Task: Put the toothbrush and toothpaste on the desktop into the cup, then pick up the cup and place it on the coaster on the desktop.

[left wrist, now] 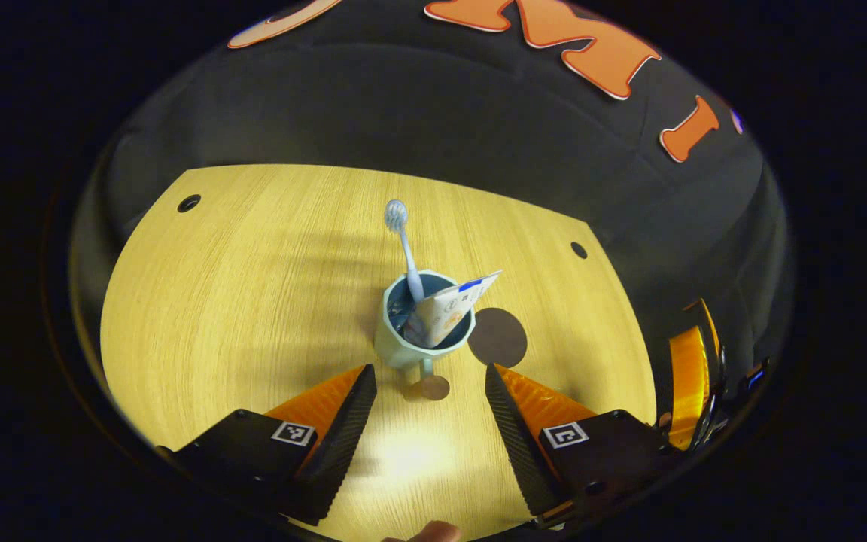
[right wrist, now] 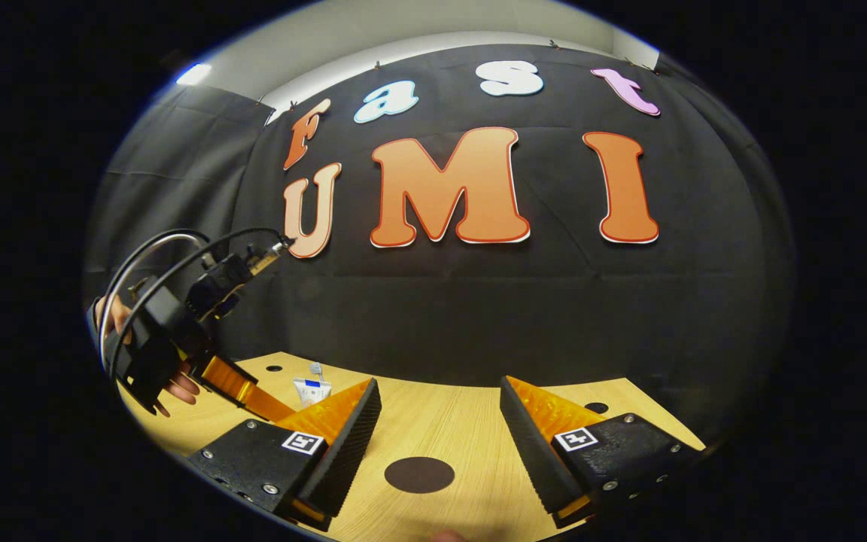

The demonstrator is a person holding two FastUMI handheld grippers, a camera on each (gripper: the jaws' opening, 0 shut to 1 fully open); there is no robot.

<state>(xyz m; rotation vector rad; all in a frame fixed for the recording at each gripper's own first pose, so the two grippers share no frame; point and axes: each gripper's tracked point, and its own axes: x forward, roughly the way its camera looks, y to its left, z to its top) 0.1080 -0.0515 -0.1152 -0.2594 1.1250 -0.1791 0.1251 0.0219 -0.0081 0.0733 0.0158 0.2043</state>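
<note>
Left gripper view: the left gripper (left wrist: 431,376) hangs over the wooden desk (left wrist: 253,316), jaws spread wide with nothing between them, tilted down toward the cup (left wrist: 415,342). The cup is pale green, upright on the desk, just ahead of the fingertips and centred in the gap, not touched by either finger. The toothbrush (left wrist: 406,245) stands in the cup, bristle head up and leaning toward the far edge. The toothpaste (left wrist: 454,305) tube is also in the cup, leaning to the right with its flat end sticking out over the rim. The coaster (left wrist: 497,336), a dark round disc, lies flat on the desk just right of the cup, apparently close to touching its base; can't tell if they meet. Part of the right gripper (left wrist: 693,384) shows at the right edge, off the desk's side; state not readable there. A fingertip of the person peeks in at the bottom edge. Right gripper view: the right gripper (right wrist: 439,395) is held low over the desk (right wrist: 463,429), jaws wide apart, holding nothing. The coaster (right wrist: 419,475) lies on the desk between and just ahead of its fingers, bare. Far left, a hand (right wrist: 177,384) holds the left gripper (right wrist: 253,395), angled down. The toothpaste (right wrist: 311,391) top and the toothbrush (right wrist: 317,369) head poke up behind the near finger; the cup itself is hidden.
</note>
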